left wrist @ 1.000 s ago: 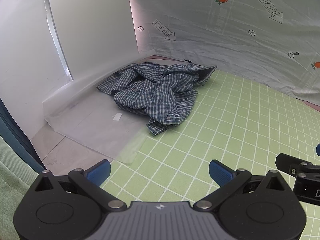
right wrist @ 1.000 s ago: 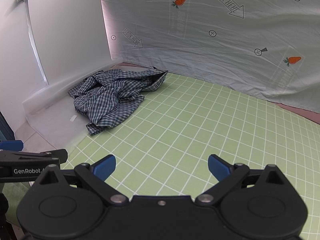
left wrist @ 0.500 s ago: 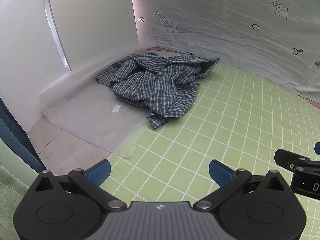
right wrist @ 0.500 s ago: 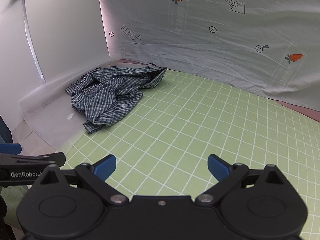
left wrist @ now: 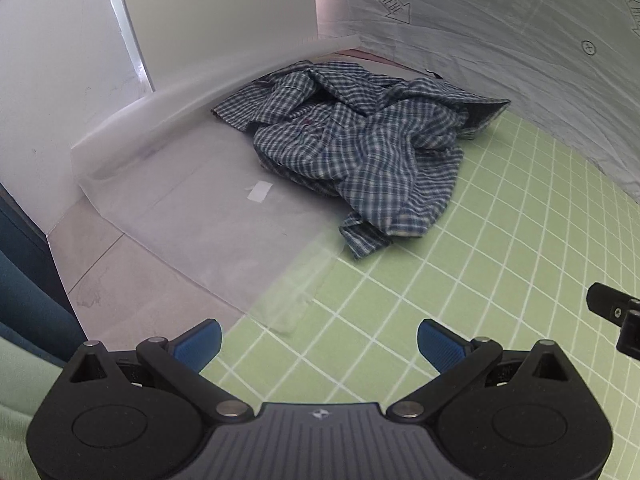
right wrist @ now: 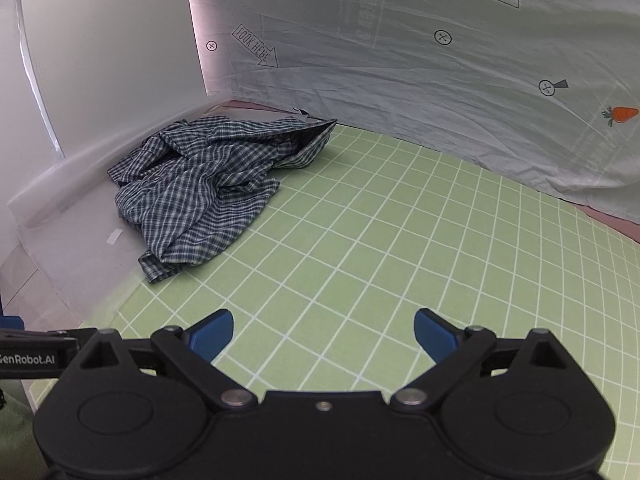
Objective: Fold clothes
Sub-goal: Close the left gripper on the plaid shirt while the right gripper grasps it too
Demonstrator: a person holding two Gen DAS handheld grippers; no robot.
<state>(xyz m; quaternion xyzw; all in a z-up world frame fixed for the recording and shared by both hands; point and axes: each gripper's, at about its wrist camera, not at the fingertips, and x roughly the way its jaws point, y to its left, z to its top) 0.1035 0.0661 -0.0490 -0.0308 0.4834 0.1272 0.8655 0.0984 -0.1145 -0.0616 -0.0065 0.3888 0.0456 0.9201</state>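
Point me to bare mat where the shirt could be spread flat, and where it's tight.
Free: the green grid mat from the plaid shirt rightward to the printed backdrop sheet, and forward to both open grippers, left and right. Tight: the far-left corner, where the shirt lies crumpled against the white panel, partly on the clear plastic sheet.

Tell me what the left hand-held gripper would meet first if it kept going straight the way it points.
Probably the crumpled blue-and-white checked shirt. The open left hand-held gripper points over bare green grid mat towards the shirt's near hem, though depth is hard to judge.
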